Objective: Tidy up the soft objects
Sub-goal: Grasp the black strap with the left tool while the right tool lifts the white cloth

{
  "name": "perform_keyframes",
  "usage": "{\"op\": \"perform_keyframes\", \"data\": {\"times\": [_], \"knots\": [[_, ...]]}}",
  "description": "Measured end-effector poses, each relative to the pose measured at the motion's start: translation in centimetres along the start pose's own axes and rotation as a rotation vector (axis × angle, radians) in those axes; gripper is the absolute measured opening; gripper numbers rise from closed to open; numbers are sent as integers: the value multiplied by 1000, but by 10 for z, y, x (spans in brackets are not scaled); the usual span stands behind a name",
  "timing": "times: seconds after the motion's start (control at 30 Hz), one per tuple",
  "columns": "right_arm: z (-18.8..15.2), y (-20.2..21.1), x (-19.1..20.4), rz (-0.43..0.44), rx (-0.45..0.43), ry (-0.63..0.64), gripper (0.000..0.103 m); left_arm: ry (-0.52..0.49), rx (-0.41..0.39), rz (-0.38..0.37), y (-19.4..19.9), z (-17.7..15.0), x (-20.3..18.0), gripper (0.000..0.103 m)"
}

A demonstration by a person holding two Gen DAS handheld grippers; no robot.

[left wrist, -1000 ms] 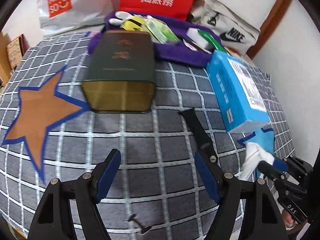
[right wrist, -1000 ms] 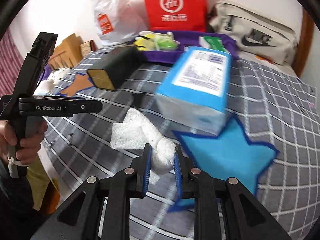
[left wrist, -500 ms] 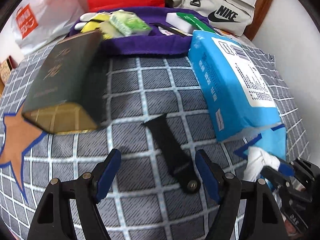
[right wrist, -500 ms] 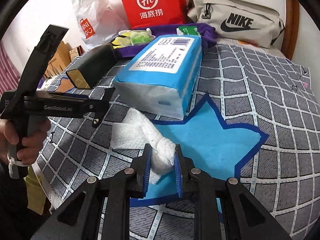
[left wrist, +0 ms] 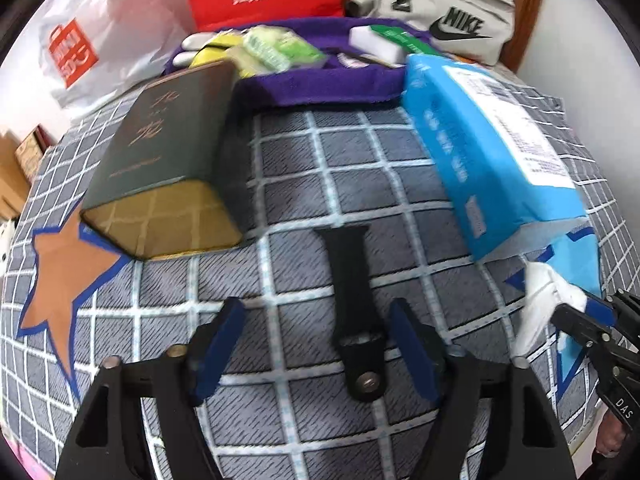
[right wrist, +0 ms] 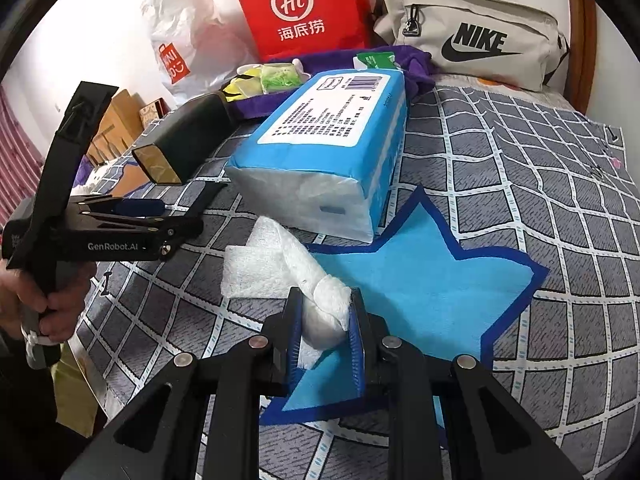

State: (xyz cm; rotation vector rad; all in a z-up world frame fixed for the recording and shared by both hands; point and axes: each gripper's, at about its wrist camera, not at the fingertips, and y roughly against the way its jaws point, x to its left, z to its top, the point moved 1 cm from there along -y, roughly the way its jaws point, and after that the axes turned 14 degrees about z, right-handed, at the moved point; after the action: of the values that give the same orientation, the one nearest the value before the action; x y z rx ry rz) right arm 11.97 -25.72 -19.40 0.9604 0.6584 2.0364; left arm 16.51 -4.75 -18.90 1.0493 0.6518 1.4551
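A black strap (left wrist: 352, 304) lies flat on the checked bedcover between the jaws of my left gripper (left wrist: 316, 344). Those jaws are closing, and the blue pads (left wrist: 412, 356) stand clear of the strap on both sides. My right gripper (right wrist: 324, 320) is shut on a knotted white cloth (right wrist: 326, 308), whose loose end (right wrist: 256, 264) trails to the left. It hangs over the near-left point of a blue star patch (right wrist: 424, 268). The left wrist view shows the same cloth (left wrist: 544, 292) and the right gripper (left wrist: 592, 324) at its right edge.
A blue tissue pack (right wrist: 332, 152) lies just behind the star. A dark green tin (left wrist: 168, 152) lies left of the strap, partly over an orange star patch (left wrist: 64, 268). A purple cloth (left wrist: 320, 80) holding several small items, a red bag (right wrist: 304, 8) and a grey bag (right wrist: 472, 36) line the back.
My left gripper has moved over the black strap, which now lies between its jaws, and the jaws have narrowed. The right gripper sank towards the blue star, the cloth still in it.
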Motion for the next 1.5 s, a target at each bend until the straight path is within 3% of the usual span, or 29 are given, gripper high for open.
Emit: {"op": "perform_keyframes", "data": {"times": [0.07, 0.13, 0.37, 0.5, 0.6, 0.97, 1.5], "knots": [[0, 0, 1, -5, 1, 4, 21, -33, -30, -17, 3, 1, -8, 32], [0, 0, 2, -8, 7, 4, 21, -72, -44, -31, 6, 2, -16, 21], [-2, 1, 2, -11, 12, 4, 21, -18, -44, -80, 4, 2, -10, 21], [0, 3, 6, -18, 12, -6, 21, -54, -78, -60, 3, 1, -15, 20], [2, 13, 14, -12, -13, 8, 21, -11, -48, -95, 3, 2, -8, 20], [16, 43, 43, -10, -64, 54, 21, 43, -116, -113, 47, 3, 16, 20], [61, 63, 56, -2, -133, 84, 21, 109, -204, -108, 90, 35, 44, 20]]}}
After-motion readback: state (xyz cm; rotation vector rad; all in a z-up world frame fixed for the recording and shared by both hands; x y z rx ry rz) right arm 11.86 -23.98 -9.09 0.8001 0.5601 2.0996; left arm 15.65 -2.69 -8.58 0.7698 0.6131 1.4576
